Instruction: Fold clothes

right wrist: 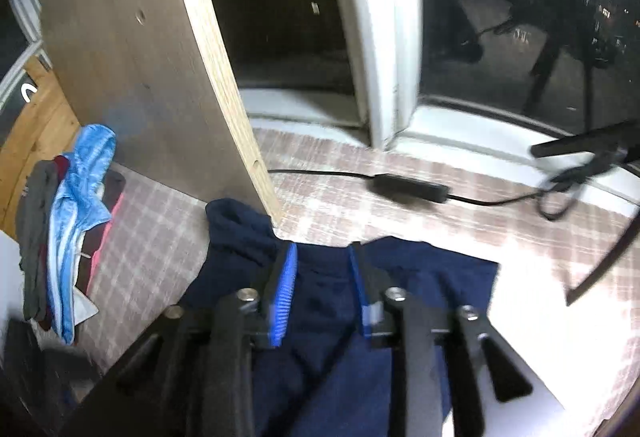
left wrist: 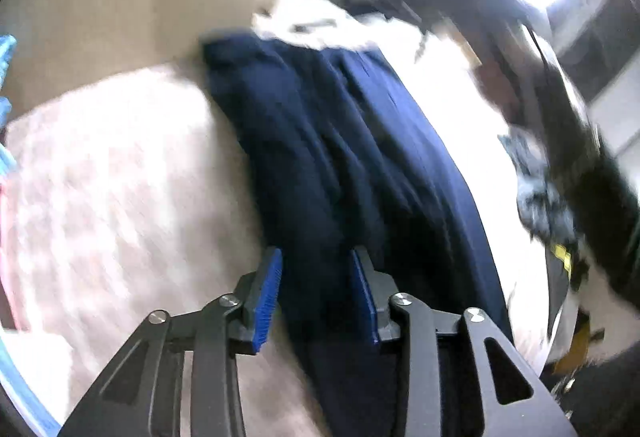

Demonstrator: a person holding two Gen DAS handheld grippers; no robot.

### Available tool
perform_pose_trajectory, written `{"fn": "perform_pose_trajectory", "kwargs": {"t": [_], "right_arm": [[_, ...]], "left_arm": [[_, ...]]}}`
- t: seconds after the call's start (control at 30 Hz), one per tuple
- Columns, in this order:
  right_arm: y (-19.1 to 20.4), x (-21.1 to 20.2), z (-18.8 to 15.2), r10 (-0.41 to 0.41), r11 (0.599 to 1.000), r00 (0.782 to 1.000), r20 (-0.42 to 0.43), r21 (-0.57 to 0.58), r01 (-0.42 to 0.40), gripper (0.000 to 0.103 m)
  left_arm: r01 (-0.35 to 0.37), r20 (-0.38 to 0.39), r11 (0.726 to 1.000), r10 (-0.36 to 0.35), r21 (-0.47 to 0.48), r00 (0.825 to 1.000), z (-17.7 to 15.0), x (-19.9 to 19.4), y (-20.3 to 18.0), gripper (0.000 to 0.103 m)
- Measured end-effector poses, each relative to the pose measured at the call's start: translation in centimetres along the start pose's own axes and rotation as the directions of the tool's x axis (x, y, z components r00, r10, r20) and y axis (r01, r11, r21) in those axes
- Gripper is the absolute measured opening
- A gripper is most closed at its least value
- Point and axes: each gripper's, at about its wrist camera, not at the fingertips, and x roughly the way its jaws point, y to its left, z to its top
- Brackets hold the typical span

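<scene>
The navy garment [right wrist: 332,301] lies spread on the plaid-covered bed [right wrist: 160,237], one corner bunched against the foot of the wooden panel [right wrist: 132,49]. My left tongs [left wrist: 316,297] stand parted, with a dark fold of the cloth between the blue pads [left wrist: 267,301]; blur keeps me from telling whether they press it. My right tongs [right wrist: 324,289] hang spread above the cloth, pinching nothing. A pile of clothes [right wrist: 72,229] lies well off to the side.
</scene>
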Motion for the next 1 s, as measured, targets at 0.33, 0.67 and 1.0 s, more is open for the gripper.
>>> {"fn": "perform_pose_trajectory", "kwargs": {"t": [0.33,0.67,1.0], "right_arm": [[-8.4,0.1,-5.4,-0.098,0.976,0.994,-0.042,0.193,0.104,0.039],[-9.9,3.3,-6.0,-0.038,0.979,0.999,-0.001,0.200,0.038,0.045],[-9.1,0.1,-5.5,-0.052,0.986,0.986,0.157,0.163,0.026,0.004]], "left_arm": [[-0.035,0.049,0.983,0.044,-0.179,0.998,9.4,5.6,7.0,0.036],[-0.091,0.081,0.990,0.100,-0.112,0.992,11.0,8.3,5.3,0.035],[-0.253,0.242,0.964,0.228,0.079,0.943,13.3,3.8,1.0,0.003]]}}
